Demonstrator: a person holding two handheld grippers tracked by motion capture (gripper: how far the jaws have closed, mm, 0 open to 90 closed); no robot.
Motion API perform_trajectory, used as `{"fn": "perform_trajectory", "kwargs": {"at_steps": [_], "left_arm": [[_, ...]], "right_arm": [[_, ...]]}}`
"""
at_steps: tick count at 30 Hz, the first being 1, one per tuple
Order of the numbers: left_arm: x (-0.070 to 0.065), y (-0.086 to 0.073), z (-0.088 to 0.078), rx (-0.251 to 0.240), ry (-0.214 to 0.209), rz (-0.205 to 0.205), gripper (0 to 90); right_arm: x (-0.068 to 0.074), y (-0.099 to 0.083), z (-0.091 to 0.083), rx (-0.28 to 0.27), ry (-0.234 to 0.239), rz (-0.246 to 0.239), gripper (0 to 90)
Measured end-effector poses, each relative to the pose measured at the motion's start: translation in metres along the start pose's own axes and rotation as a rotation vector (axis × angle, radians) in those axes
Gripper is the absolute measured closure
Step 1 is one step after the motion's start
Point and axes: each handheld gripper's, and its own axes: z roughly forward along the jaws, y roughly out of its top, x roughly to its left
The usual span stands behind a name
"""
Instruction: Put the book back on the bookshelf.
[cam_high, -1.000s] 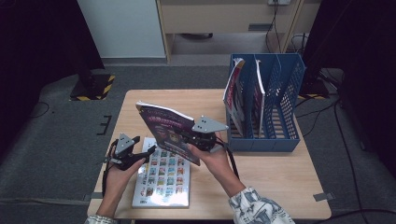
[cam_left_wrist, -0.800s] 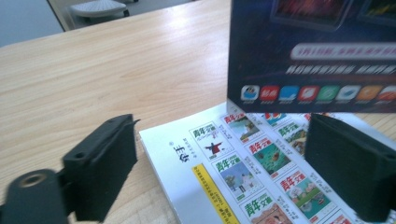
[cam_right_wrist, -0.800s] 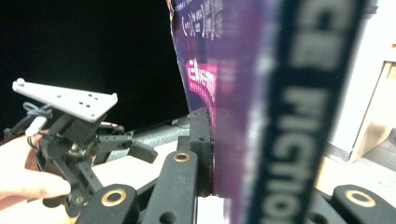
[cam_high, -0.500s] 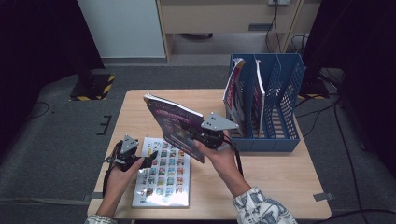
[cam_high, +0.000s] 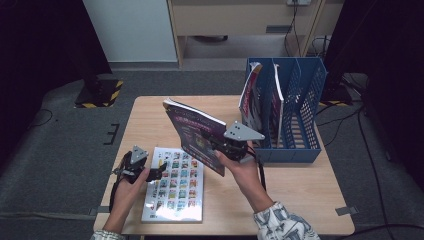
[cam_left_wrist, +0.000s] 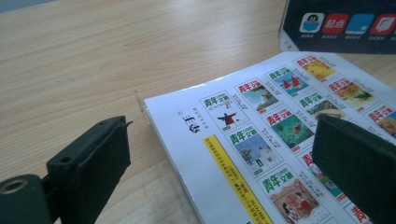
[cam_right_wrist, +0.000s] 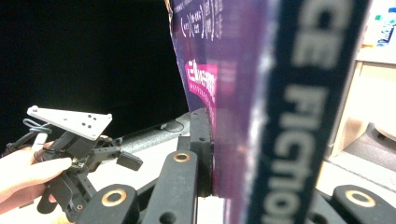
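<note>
High view: on a pale wooden table (cam_high: 310, 192) over grey floor (cam_high: 60, 145), the right gripper (cam_high: 220, 145) clamps a purple book (cam_high: 192, 132) upright beside the blue rack (cam_high: 300, 107); the left gripper (cam_high: 156, 171), jaws just spread wide with nothing gripped, hovers at a flat magazine (cam_high: 175, 187).

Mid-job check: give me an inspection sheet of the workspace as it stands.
Surface: wooden table, bare at right front.
Job's things: purple book lifted, tilted; white magazine flat on table; blue file rack holding two magazines.
Clutter: nothing seen.
Grippers: right gripper shut on purple book; left gripper open over the white magazine's corner, its jaws just opened.
Cables: several on floor by the rack.
Surroundings: grey floor, cabinet behind.
</note>
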Motion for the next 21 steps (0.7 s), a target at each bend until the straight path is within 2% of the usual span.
{"fn": "perform_trajectory", "kwargs": {"at_steps": [8,21], "left_arm": [[0.001,-0.001,0.000,0.006,0.015,-0.004,3.9],[0.000,-0.002,0.003,0.034,0.044,0.043,4.2]], "right_arm": [[-0.003,0.000,-0.012,-0.003,-0.011,0.012,83.8],[-0.002,0.000,-0.027,-0.004,-0.019,0.010,83.8]]}}
